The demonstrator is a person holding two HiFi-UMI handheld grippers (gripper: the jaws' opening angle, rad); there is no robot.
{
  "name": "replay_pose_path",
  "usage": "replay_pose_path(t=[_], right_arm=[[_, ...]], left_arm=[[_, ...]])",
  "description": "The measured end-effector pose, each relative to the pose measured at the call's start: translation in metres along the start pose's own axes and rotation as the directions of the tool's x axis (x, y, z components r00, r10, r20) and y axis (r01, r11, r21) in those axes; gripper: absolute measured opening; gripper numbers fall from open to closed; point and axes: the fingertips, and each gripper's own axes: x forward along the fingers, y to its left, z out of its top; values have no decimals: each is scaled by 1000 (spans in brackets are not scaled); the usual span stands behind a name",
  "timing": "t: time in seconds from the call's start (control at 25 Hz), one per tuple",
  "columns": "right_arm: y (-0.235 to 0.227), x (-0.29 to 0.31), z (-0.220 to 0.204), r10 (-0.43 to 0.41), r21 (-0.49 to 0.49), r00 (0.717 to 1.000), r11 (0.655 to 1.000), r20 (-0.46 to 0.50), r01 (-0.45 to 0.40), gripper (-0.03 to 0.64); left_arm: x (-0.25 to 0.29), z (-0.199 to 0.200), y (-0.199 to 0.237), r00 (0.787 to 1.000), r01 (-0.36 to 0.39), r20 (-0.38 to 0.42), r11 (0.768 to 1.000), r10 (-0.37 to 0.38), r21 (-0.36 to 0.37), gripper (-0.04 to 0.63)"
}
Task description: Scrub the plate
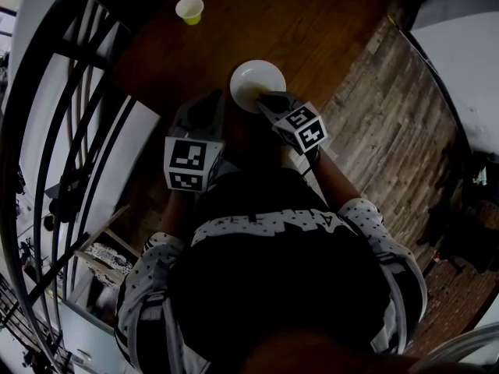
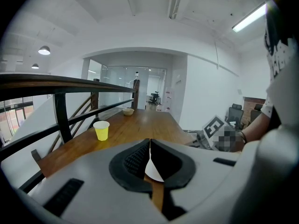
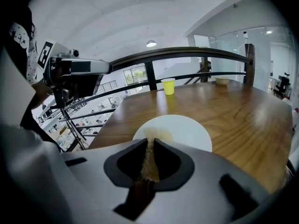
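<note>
Room: open office level with white walls and ceiling lamps; a black railing (image 3: 187, 52) runs along one long side of the bench.
Bench (image 1: 312, 22): long, brown wood, above a plank floor.
Plate (image 1: 257, 76): white and round, flat on the bench near its end, right in front of the person.
Right gripper (image 3: 149, 141): jaws narrow, pinching a thin tan sponge (image 3: 150, 164); it sits at the plate's near rim.
Sponge: upright between the jaws, its front end lying on the plate's near edge, where the white looks smeared tan.
Left gripper (image 2: 149, 143): jaws drawn together at the tips with nothing between them; it is just beside the plate's left rim, and a slice of the plate shows through the gap below the tips.
Yellow cup (image 1: 189, 9): upright on the bench, well apart from the plate, on the railing side.
Small bowl (image 2: 128, 111): at the bench's far end.
</note>
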Motion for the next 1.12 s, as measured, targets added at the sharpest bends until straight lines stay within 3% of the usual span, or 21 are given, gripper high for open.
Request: replay_pose_path(t=[0.72, 1.0, 1.12], right_arm=[[31, -6, -3, 117, 6, 993, 993, -25, -117, 49], [32, -8, -2, 126, 0, 992, 992, -18, -126, 49], [23, -14, 8, 100, 17, 995, 995, 31, -101, 49]], left_arm=[[4, -2, 1, 1000, 7, -12, 1000, -7, -1, 14], [7, 3, -3, 1000, 17, -1, 1000, -17, 4, 14], [7, 5, -3, 1000, 16, -3, 1000, -16, 3, 14]])
